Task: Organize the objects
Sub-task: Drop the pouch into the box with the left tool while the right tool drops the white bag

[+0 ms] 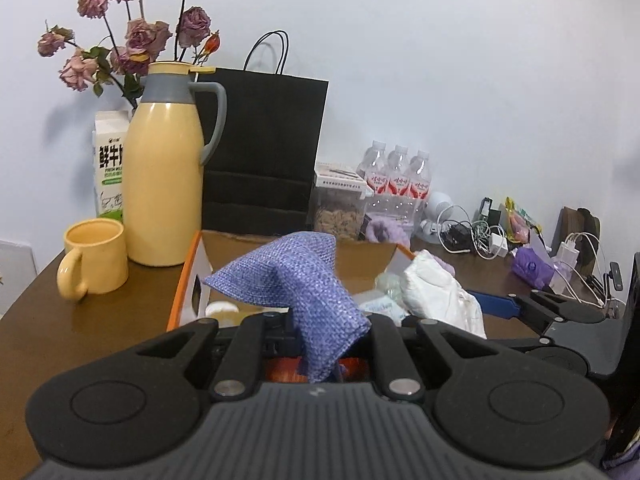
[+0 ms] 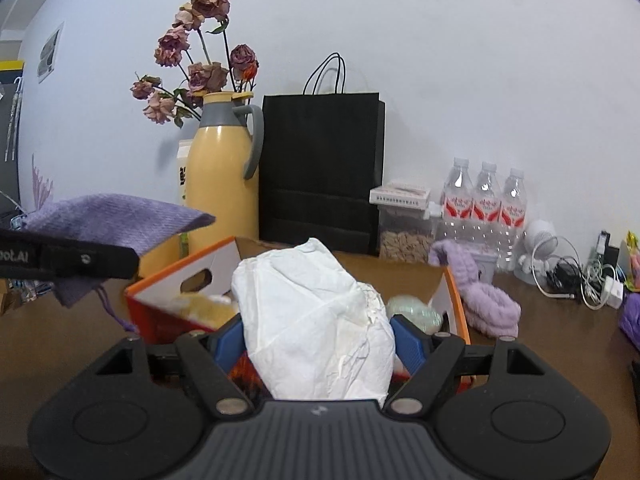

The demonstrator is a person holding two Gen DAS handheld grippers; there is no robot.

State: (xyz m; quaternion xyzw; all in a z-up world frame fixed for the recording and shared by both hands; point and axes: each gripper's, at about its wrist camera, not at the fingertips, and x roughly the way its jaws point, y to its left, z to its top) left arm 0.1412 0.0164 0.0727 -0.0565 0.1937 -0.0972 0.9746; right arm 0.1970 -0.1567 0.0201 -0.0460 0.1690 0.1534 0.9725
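Observation:
My left gripper [image 1: 334,334] is shut on a purple woven pouch [image 1: 298,280], which stands up from the jaws above an orange-rimmed cardboard box [image 1: 180,292]. The same pouch [image 2: 108,220] shows at the left of the right wrist view, with the left gripper's black finger under it. My right gripper [image 2: 318,340] is shut on a crumpled white bag [image 2: 316,320]; its blue pads [image 2: 408,344] press both sides of the bag, above the box [image 2: 160,300]. That white bag [image 1: 440,292] also appears in the left wrist view, held by the right gripper [image 1: 496,304]. Small items lie inside the box, partly hidden.
On the brown table [image 1: 60,320] stand a yellow mug [image 1: 94,258], a yellow thermos jug [image 1: 166,168] holding dried roses, a milk carton [image 1: 110,164], a black paper bag [image 1: 260,152], a snack jar [image 1: 340,208], three water bottles [image 1: 396,184], a lilac fluffy band [image 2: 480,296] and tangled chargers [image 1: 480,236].

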